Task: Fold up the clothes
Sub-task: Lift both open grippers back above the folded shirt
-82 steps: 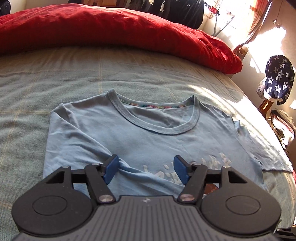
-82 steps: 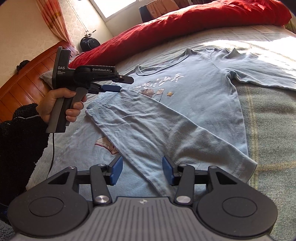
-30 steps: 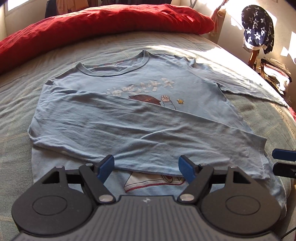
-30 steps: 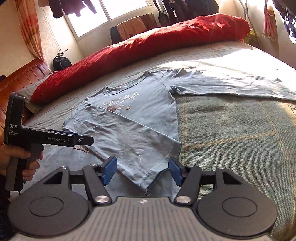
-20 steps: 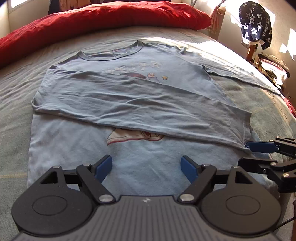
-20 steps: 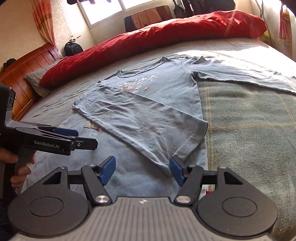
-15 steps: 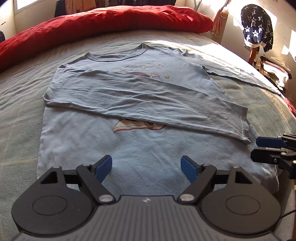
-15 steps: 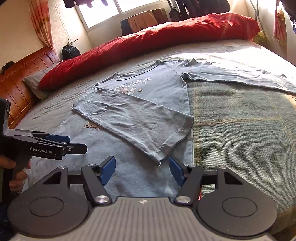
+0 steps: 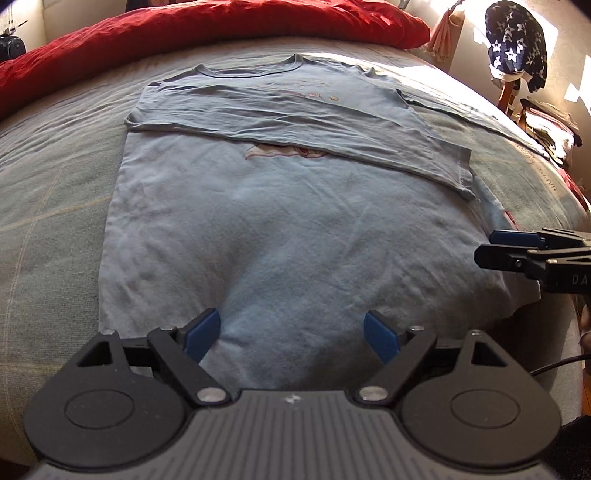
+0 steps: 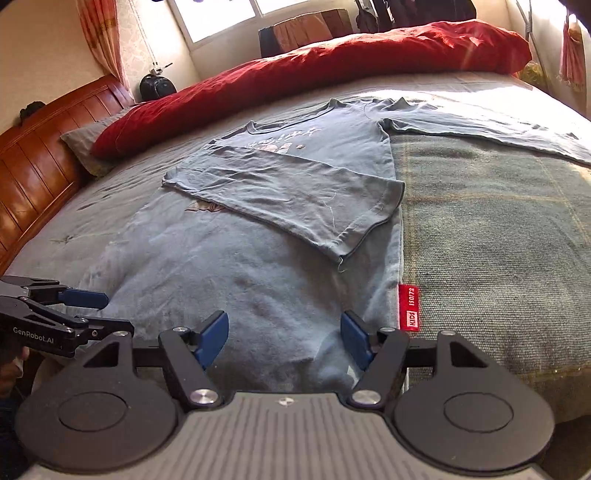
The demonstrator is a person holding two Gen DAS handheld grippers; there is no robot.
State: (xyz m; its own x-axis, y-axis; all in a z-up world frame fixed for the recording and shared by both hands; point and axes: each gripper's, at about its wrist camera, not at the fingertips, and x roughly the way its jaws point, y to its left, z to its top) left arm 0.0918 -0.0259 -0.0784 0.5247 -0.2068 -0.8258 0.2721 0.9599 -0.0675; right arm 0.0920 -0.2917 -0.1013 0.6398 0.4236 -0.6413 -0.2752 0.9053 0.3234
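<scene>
Left wrist view shows the light blue long-sleeved shirt [image 9: 280,236] lying flat, front up, on the grey-green bedspread [image 9: 48,192], collar toward the red duvet [image 9: 207,33]. One sleeve [image 9: 295,122] is folded across the chest, covering most of the printed picture; the other sleeve [image 10: 480,129] lies stretched out over the bedspread. A red tag [image 10: 408,305] sewn to the side seam near the hem reads "KIDS" and "130/72".

The left gripper [image 9: 291,334] hovers over the hem, jaws spread wide and just opening further, with only flat cloth below them, nothing clamped. The right gripper [image 10: 284,334] hangs over the hem corner beside the tag, jaws likewise apart and widening, gripping nothing. "GenRobot.AI" is printed on the left gripper's side; "DA" shows on the right one.

A wooden headboard [image 10: 33,155] and a star-patterned navy garment [image 9: 515,44] stand at the room's edges.
</scene>
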